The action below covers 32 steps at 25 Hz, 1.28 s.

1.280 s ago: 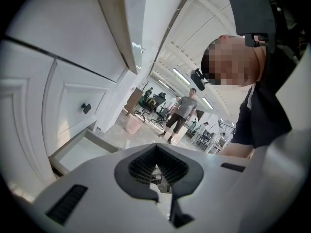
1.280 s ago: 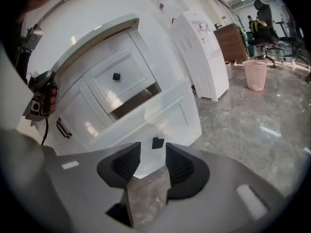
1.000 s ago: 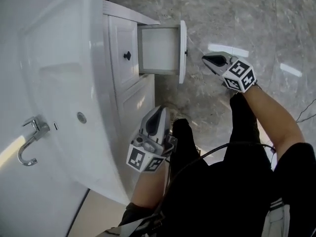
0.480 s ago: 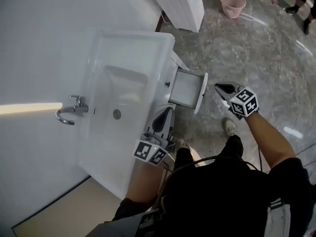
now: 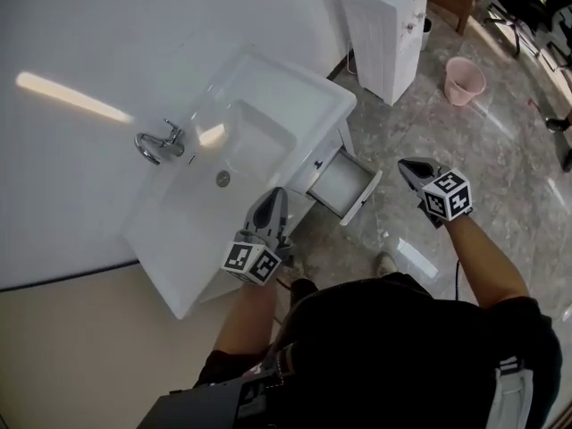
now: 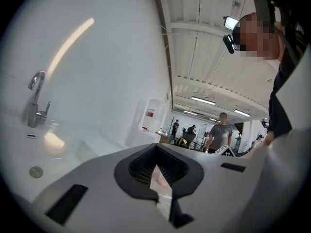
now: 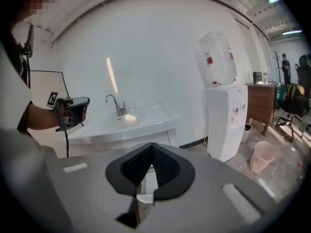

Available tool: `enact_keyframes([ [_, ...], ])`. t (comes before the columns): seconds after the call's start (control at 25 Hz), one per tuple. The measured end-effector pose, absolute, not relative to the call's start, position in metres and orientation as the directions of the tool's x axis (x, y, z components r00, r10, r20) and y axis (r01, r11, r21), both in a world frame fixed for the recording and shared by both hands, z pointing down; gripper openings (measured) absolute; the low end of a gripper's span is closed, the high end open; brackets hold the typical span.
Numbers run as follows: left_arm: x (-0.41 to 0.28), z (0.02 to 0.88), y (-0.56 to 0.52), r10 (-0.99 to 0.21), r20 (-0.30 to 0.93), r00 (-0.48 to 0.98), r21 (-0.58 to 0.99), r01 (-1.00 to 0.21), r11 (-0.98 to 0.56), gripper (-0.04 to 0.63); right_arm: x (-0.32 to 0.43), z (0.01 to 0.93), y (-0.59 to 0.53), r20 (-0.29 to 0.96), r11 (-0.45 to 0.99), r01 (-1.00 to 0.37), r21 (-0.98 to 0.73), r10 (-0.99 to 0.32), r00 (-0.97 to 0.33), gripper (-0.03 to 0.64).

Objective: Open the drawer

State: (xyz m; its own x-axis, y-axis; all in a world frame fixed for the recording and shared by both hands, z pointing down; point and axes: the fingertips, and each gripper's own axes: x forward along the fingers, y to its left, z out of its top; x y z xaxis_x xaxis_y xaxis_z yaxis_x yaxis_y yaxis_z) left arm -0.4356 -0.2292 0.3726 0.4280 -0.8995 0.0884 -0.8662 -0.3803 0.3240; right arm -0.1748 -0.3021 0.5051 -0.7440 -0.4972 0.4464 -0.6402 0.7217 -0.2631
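Observation:
The white drawer (image 5: pixel 343 184) of the vanity under the sink (image 5: pixel 268 123) stands pulled out, and its inside looks empty. My left gripper (image 5: pixel 272 198) hovers over the basin's front edge with its jaws shut and nothing in them; in the left gripper view (image 6: pixel 156 165) it looks across the basin toward the faucet (image 6: pixel 35 101). My right gripper (image 5: pixel 412 170) is held to the right of the drawer front, apart from it, shut and empty. The right gripper view (image 7: pixel 151 163) faces the sink (image 7: pixel 131 120) and the left gripper (image 7: pixel 73 111).
A white water dispenser (image 5: pixel 384 25) stands against the wall beyond the vanity, with a pink bucket (image 5: pixel 465 80) on the marble floor to its right. The white wall runs along the left. People stand far off in the room (image 6: pixel 221 130).
Both grippers have risen well above the drawer's height, and the head camera now looks from higher up, taking in more of the room. The drawer stays open.

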Motion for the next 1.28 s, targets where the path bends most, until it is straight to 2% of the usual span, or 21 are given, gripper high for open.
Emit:
enact_keyframes([
  [0.24, -0.49, 0.326, -0.197, -0.961, 0.05, 0.271, 0.299, -0.922, -0.245, 0.0, -0.215, 0.46, -0.314, 0.437, 0.785, -0.558, -0.27, -0.416, -0.797, 0.002],
  [0.72, -0.69, 0.246, -0.07, -0.999, -0.031, -0.013, 0.289, -0.957, 0.004, 0.0, -0.39, 0.375, -0.277, 0.382, 0.875, -0.42, -0.242, -0.312, -0.87, 0.002],
  [0.96, -0.794, 0.235, 0.007, -0.994, -0.064, -0.087, 0.295, -0.953, 0.064, 0.0, -0.493, 0.352, -0.24, 0.358, 0.901, -0.381, -0.207, -0.293, -0.886, 0.002],
  [1.08, -0.843, 0.221, 0.035, -0.984, -0.099, -0.146, 0.296, -0.949, 0.111, 0.0, -0.557, 0.323, -0.239, 0.339, 0.932, -0.319, -0.172, -0.248, -0.908, 0.002],
  [1.28, -0.902, 0.205, 0.072, -0.984, -0.077, -0.162, 0.295, -0.946, 0.132, 0.0, -0.625, 0.302, -0.214, 0.327, 0.936, -0.297, -0.188, -0.225, -0.918, 0.002],
])
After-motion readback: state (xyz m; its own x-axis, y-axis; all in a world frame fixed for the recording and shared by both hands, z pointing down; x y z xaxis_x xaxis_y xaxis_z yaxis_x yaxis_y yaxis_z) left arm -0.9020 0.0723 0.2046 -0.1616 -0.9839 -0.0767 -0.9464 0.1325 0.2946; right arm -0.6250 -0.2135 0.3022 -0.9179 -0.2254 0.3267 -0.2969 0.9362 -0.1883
